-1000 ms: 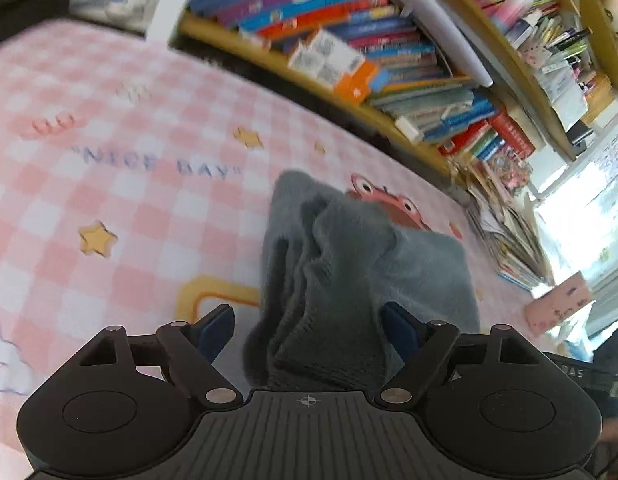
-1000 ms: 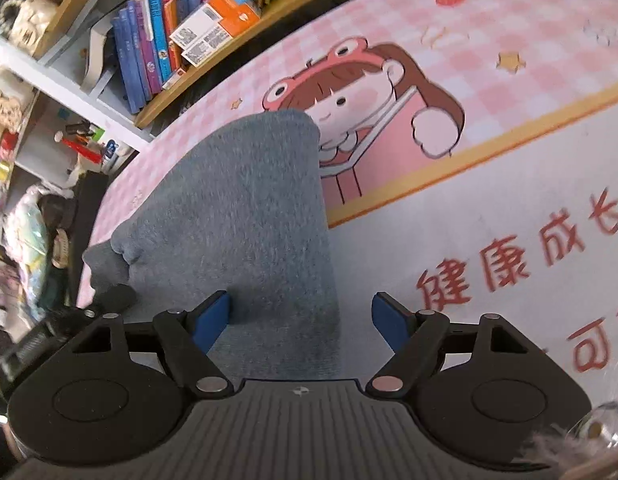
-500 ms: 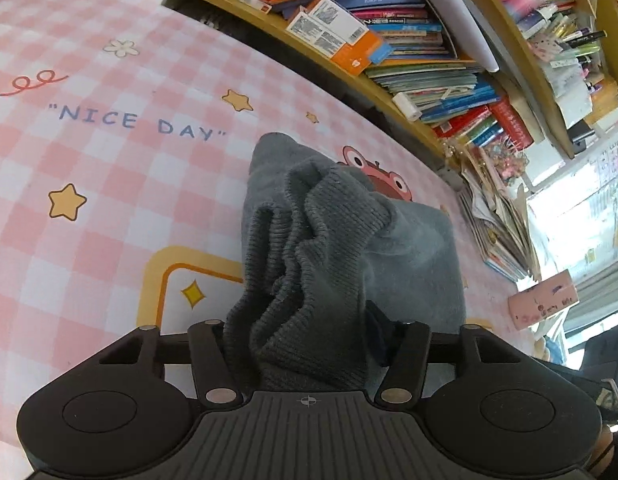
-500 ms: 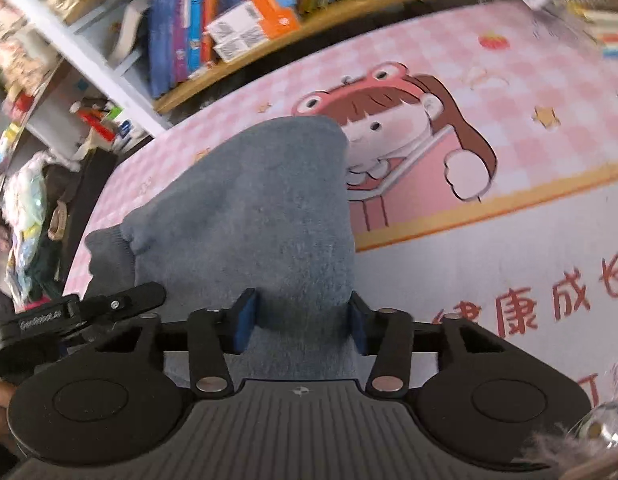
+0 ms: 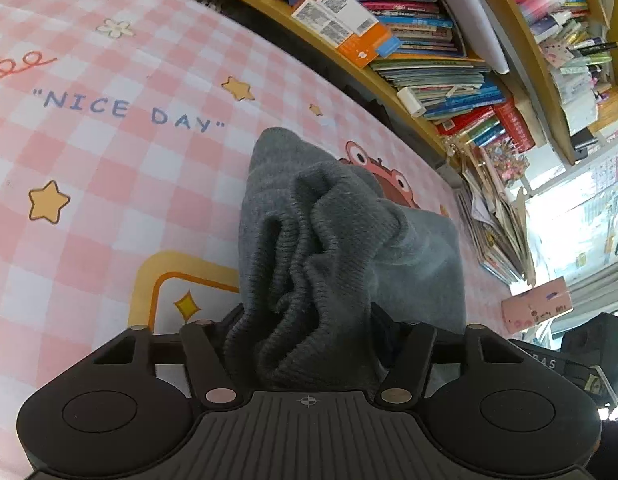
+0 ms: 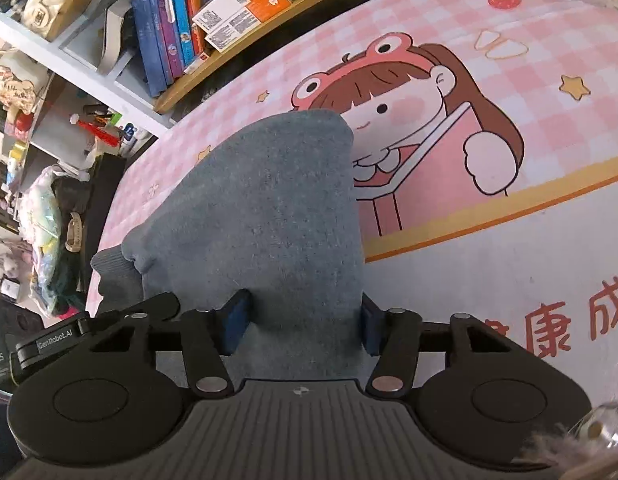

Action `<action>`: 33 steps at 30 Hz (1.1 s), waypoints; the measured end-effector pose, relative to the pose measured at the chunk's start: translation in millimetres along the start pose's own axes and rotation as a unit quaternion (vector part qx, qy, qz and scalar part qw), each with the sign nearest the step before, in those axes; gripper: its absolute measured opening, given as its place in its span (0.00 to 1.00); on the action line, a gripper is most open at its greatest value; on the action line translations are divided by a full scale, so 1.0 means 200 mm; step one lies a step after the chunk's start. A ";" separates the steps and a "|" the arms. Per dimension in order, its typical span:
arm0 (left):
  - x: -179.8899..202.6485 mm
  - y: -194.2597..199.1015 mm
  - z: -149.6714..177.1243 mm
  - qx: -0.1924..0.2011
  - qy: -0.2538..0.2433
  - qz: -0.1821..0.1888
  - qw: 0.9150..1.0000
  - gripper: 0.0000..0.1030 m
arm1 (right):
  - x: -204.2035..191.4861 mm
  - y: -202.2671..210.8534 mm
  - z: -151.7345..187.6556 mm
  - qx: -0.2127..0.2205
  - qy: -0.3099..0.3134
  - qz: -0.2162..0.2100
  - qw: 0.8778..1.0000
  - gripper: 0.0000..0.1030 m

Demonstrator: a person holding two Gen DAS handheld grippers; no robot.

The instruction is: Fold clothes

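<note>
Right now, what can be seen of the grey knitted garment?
The grey knitted garment is soft, partly folded cloth on the pink checked cartoon mat. Its ribbed edge is bunched inside the left gripper; the right gripper pinches a smoother, fleecy panel. The far end lies on the mat, covering part of the cartoon girl.

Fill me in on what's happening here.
A person is folding a grey sweater on a pink cartoon mat, a claw in each hand. The left claw is shut on a bunched, ribbed edge of the sweater. The right claw is shut on a smoother edge. The far end of the sweater lies on the mat, with bookshelves beyond it.
</note>
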State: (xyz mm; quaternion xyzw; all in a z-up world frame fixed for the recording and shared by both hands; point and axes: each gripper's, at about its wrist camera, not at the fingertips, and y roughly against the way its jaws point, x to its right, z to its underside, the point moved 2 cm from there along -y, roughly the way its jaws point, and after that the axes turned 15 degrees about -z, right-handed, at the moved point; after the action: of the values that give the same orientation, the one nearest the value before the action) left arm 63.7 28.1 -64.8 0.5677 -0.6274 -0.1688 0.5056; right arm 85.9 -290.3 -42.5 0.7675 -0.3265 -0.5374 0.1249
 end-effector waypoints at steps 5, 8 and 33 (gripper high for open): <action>0.03 0.04 -0.05 0.025 -0.001 0.016 1.000 0.50 | -0.10 0.05 -0.05 0.028 0.056 -0.011 0.998 0.35; 0.04 0.05 -0.11 0.034 -0.002 0.022 0.999 0.50 | -0.14 0.06 -0.12 0.039 0.072 -0.015 0.997 0.35; 0.11 -0.30 -0.75 0.071 -0.020 0.014 0.997 0.51 | -0.03 -0.32 -0.83 0.050 0.110 -0.017 0.992 0.35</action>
State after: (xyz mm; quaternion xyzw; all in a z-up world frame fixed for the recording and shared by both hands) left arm 224.4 44.4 -37.8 0.5899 -0.6554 -0.1283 0.4539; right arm 257.9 -264.3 -7.9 0.8329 -0.3241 -0.4343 0.1123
